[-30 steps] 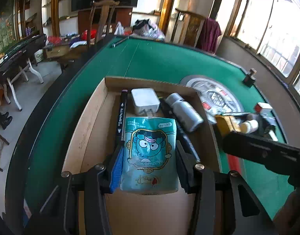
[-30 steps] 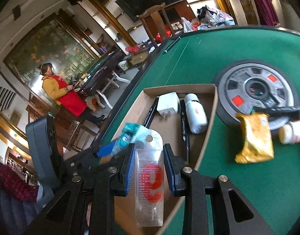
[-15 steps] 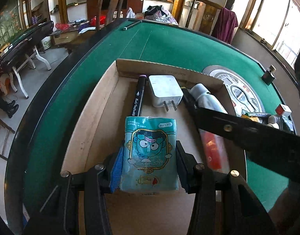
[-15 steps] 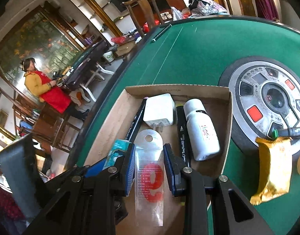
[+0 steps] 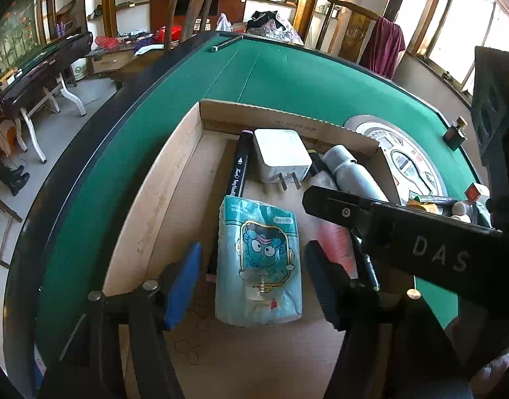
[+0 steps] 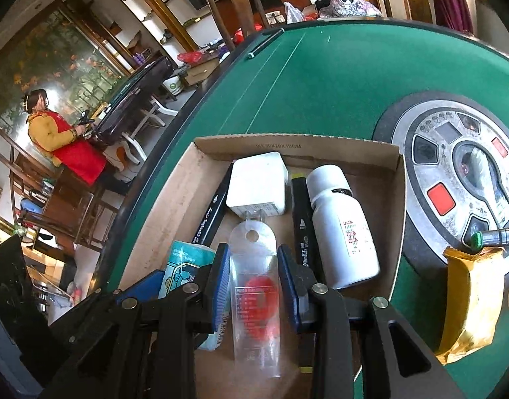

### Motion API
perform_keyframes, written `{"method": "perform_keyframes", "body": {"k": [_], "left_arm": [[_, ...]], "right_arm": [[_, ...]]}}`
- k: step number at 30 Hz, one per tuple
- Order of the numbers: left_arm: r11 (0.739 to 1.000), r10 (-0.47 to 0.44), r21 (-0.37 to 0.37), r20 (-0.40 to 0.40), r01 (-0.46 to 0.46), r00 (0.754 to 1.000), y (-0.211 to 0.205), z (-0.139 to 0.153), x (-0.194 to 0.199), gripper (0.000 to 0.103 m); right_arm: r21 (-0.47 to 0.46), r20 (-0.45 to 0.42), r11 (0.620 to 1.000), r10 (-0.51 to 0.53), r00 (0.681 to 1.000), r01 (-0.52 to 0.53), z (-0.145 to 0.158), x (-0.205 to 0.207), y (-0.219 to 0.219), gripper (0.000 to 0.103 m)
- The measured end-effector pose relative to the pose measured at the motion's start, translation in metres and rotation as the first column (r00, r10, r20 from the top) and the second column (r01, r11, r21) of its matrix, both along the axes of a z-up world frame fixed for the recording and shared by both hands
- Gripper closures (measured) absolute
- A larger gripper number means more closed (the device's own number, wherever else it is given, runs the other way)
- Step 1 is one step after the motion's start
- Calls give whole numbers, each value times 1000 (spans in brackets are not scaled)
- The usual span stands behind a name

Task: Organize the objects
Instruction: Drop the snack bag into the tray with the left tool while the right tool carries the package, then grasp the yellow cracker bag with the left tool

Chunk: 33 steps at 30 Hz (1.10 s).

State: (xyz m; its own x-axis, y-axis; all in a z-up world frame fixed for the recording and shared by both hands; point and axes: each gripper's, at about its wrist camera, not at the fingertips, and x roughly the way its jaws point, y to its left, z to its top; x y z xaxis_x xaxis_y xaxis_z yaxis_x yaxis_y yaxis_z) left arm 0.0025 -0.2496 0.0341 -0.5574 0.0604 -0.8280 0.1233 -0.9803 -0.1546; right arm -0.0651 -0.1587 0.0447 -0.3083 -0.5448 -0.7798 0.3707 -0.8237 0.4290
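Observation:
A cardboard tray (image 5: 161,196) sits on the green table. A teal tissue pack (image 5: 259,262) lies flat in it between the wide-apart fingers of my left gripper (image 5: 254,282), which is open. My right gripper (image 6: 254,282) is shut on a clear plastic packet with a red item (image 6: 256,299), held over the tray; the gripper also crosses the left wrist view (image 5: 387,226). In the tray lie a white charger (image 6: 257,186), a white bottle (image 6: 341,226) and two black markers (image 6: 208,219).
A round metal panel (image 6: 454,166) is set in the table right of the tray (image 6: 396,199). A gold snack packet (image 6: 470,299) and a green-capped pen (image 6: 497,236) lie on it. A person in red (image 6: 65,143) stands far left by chairs.
My left gripper opened and let go of the tissue pack, which now lies in the tray. My right gripper moved left over the tray with the clear packet.

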Motion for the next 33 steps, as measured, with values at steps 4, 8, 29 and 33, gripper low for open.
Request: {"method": "perform_keyframes", "body": {"k": [4, 8, 29, 33], "left_arm": [[1000, 12, 24, -5, -12, 1000, -2, 1, 3, 30], [997, 2, 71, -13, -2, 1000, 3, 5, 10, 28], [979, -199, 42, -54, 202, 978, 152, 40, 25, 13], [986, -164, -16, -28, 164, 986, 171, 27, 3, 13]], "right_arm": [[-42, -8, 999, -33, 999, 33, 8, 2, 15, 41], [-70, -76, 996, -64, 995, 59, 32, 15, 47, 30], [-41, -239, 918, -392, 889, 394, 48, 76, 287, 16], [-58, -265, 906, -419, 869, 420, 45, 75, 309, 15]]}}
